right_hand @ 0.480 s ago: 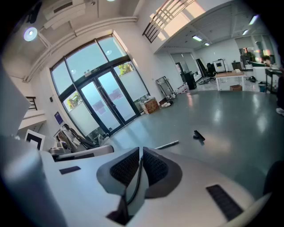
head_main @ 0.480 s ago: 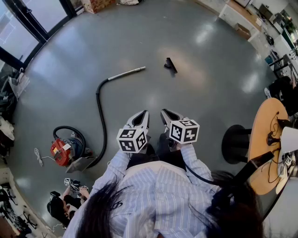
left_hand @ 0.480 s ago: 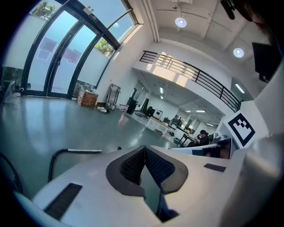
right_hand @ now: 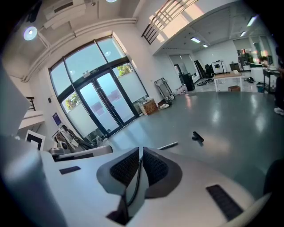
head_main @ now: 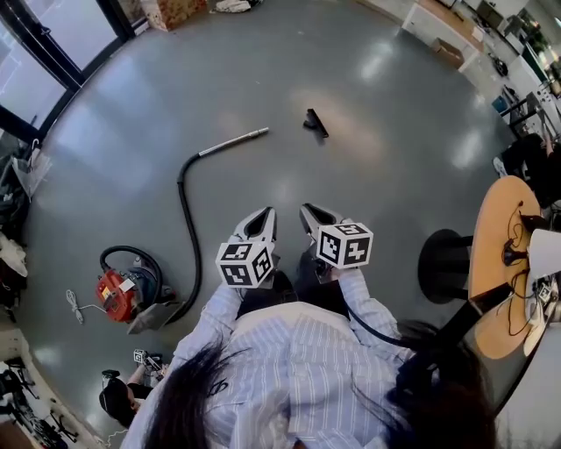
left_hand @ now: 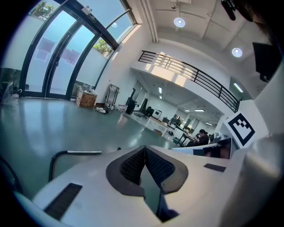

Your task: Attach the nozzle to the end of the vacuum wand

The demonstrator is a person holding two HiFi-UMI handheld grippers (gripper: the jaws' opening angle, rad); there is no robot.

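Observation:
A black nozzle lies on the grey floor well ahead of me; it also shows small in the right gripper view, nozzle. The silver vacuum wand lies to its left, its free end toward the nozzle, joined to a black hose. The wand appears low in the left gripper view and the wand in the right gripper view. My left gripper and right gripper are held side by side near my chest, both shut and empty, far from nozzle and wand.
The hose runs back to a red vacuum cleaner on the floor at my left. A round wooden table with cables and a black stool stand at my right. Glass doors and boxes line the far side.
The view has shifted slightly; wand and nozzle sit a little higher and more to the left in the head view. Both grippers stay shut and in the same place before me.

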